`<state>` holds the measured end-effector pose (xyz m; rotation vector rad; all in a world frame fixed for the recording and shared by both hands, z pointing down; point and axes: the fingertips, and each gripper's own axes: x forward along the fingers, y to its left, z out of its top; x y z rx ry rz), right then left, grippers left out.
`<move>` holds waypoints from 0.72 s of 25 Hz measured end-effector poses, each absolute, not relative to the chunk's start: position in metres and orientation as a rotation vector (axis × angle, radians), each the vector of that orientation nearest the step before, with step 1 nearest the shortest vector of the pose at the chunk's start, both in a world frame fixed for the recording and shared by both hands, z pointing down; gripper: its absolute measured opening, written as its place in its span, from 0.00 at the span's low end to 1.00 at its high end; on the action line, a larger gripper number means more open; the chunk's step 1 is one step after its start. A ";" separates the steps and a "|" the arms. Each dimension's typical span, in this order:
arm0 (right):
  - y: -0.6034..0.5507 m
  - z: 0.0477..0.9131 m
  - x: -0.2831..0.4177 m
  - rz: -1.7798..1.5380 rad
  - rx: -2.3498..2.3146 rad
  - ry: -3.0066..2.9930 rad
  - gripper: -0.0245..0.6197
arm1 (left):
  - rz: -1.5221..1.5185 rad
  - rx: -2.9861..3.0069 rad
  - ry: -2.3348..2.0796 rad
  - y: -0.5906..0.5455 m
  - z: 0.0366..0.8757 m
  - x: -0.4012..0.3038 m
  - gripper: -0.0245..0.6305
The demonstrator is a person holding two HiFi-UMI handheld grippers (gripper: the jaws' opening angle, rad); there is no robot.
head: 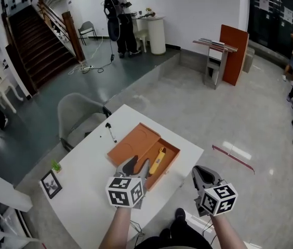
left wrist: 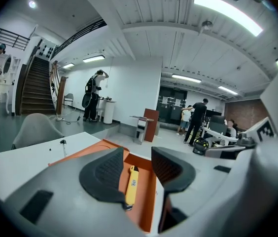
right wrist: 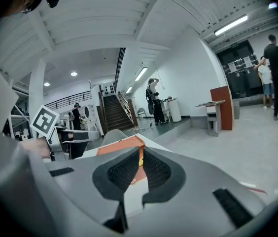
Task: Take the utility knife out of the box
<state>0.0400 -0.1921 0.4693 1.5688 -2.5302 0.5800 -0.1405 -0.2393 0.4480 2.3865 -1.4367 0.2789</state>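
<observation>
Nearest to the person, the left gripper [head: 137, 167] hung over the near edge of the white desk [head: 89, 191]. Its jaws were released and stood well apart with nothing between them. The right gripper [head: 201, 175] was to the right, beyond the desk's corner and above the floor. Its jaws were clenched almost together, with only a thin slit, and they held nothing.

Just beyond the left jaws lay the flat orange cardboard box [head: 175, 150], which was open, its lid folded out to the left. The yellow utility knife [head: 158, 161] was lying inside the box tray, not yet taken. Its long axis ran from near to far, nearly in line with the way the left gripper pointed. In the left gripper view the knife [left wrist: 131, 184] showed through the gap of the jaws, a little ahead and below.

So the left gripper was clearly the nearer one. I judge it would need to go forward and down, and probably to turn, so that the jaws closed across the narrow body.
</observation>
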 end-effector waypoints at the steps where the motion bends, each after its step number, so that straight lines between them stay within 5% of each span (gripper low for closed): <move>1: -0.198 0.470 0.042 0.584 1.561 -2.533 0.05 | 0.277 2.383 -1.438 -0.244 0.448 -0.139 0.28; 18: -0.274 0.485 0.056 0.640 1.457 -2.567 0.05 | 0.440 2.360 -1.395 -0.310 0.476 -0.106 0.27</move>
